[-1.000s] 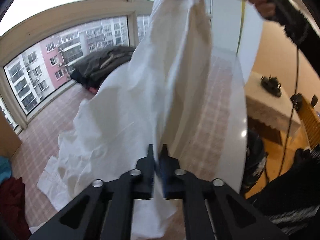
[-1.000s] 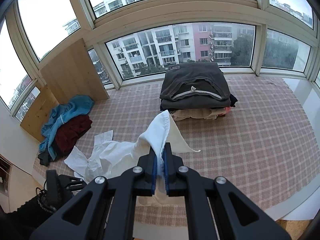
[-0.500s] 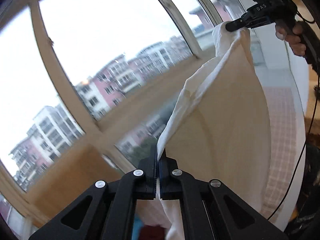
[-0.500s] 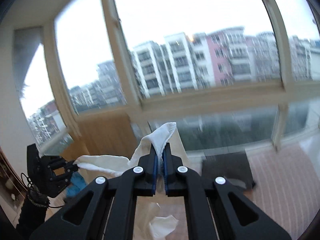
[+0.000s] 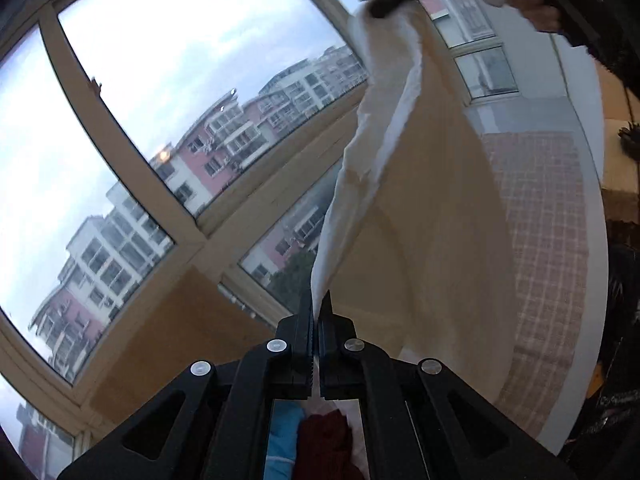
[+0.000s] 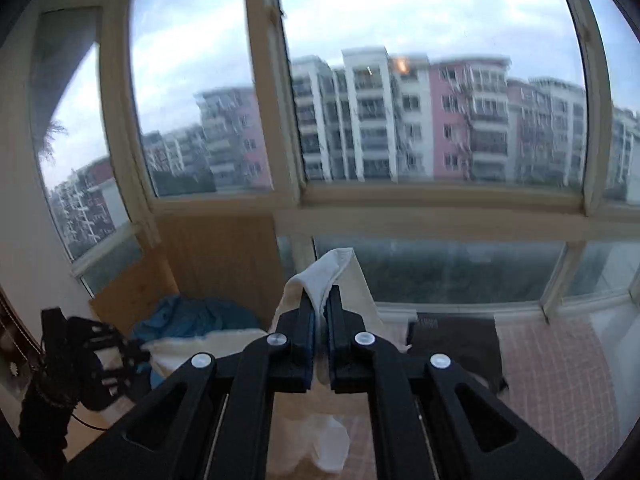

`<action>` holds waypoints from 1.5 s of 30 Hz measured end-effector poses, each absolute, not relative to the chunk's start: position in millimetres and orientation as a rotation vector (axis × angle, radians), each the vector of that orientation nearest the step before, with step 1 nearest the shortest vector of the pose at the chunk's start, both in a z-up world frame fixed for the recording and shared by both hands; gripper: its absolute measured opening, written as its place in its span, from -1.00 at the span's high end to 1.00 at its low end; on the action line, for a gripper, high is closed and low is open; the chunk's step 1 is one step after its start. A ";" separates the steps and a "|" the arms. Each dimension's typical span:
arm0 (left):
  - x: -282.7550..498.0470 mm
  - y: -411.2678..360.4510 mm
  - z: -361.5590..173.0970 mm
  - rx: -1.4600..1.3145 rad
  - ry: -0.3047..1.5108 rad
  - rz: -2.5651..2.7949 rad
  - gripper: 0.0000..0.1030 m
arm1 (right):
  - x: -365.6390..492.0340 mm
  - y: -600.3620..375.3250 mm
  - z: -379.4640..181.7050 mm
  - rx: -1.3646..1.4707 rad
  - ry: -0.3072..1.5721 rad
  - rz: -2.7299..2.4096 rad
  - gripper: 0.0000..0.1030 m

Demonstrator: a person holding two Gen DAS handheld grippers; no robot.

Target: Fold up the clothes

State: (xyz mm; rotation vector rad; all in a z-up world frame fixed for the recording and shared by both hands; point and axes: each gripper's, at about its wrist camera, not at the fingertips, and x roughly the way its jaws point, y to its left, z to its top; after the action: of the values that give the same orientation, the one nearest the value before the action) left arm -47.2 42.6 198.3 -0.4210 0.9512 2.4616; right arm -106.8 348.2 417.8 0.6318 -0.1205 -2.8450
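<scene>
A large white cloth garment (image 5: 424,216) is held in the air between 2 black two-finger grippers, in front of a wide cream-framed window (image 6: 288,200) with apartment blocks behind it. The left gripper (image 5: 318,304) is clamped narrowly on 1 edge of the fabric, which rises from its tips to the upper right of the left wrist view, where the right gripper (image 5: 384,6) is seen pinching the other end. In the right wrist view, the right gripper (image 6: 320,300) is closed on a bunched fold that sticks up past its blue-padded fingers (image 6: 308,320). The rest of the garment hangs below over a pink checked surface (image 5: 548,248). A blue garment (image 6: 188,318) and a dark red garment (image 5: 328,448) lie beside a wooden board (image 6: 224,256).
</scene>
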 end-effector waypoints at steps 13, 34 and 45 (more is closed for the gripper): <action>-57.0 10.8 212.8 -0.444 0.830 2.425 0.93 | -103.2 335.5 403.9 0.610 -0.037 -2.898 0.91; -134.7 45.6 -36.4 -0.935 0.551 2.228 0.01 | -157.5 413.9 208.4 1.136 -0.225 -2.855 0.91; -123.7 50.9 -73.2 -1.065 0.522 2.232 0.99 | -153.3 412.0 208.3 1.096 -0.203 -2.859 0.91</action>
State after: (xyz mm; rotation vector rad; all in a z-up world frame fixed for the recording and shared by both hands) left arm -123.7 50.9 -73.2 -1.0649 0.5221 2.2318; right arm -153.3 412.0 208.3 1.0961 -0.2032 -2.8587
